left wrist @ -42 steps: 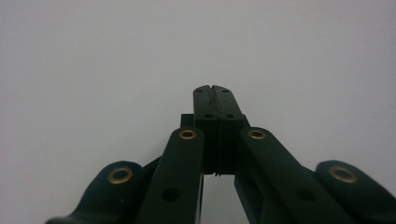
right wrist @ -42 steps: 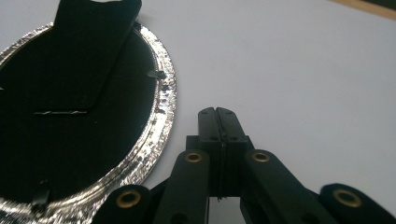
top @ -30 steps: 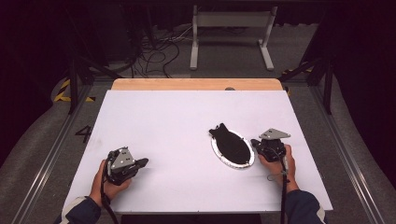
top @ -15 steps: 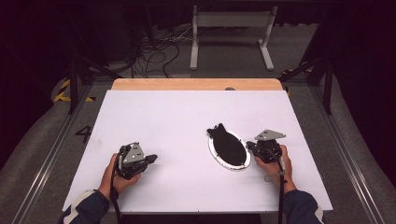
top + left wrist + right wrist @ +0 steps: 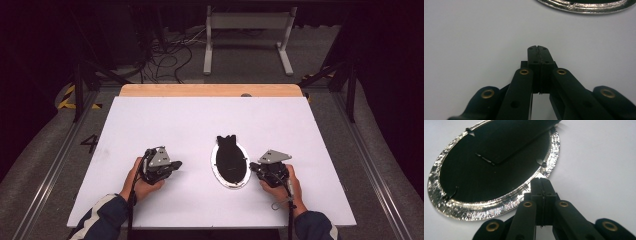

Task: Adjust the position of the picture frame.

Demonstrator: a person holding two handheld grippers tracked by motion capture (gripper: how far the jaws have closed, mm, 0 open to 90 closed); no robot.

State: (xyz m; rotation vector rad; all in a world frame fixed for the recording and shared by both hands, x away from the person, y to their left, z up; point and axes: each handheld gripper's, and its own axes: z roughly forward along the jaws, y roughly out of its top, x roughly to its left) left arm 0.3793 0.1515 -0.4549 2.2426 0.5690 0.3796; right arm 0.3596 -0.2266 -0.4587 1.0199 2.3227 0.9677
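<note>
An oval silver-rimmed plate (image 5: 216, 175) lies on the white table (image 5: 165, 120), with a flat black fish-shaped piece (image 5: 229, 159) on it whose tail sticks out past the far rim. My right gripper (image 5: 253, 167) is shut, its tips at the plate's right rim; in the right gripper view the closed tips (image 5: 541, 180) meet the silver rim (image 5: 499, 208) of the plate. My left gripper (image 5: 176, 164) is shut, left of the plate with bare table between. In the left gripper view its closed tips (image 5: 538, 48) point at the plate's rim (image 5: 586, 7) farther off.
A wooden strip (image 5: 210, 90) edges the table's far side. Beyond it stand a grey metal frame (image 5: 247, 25) and loose cables (image 5: 170, 55) on the floor. Metal rails (image 5: 50, 165) run along both sides of the table.
Both hands have moved inward toward the plate: the left gripper slid right, the right gripper slid left up to the plate's rim. Both stayed shut.
</note>
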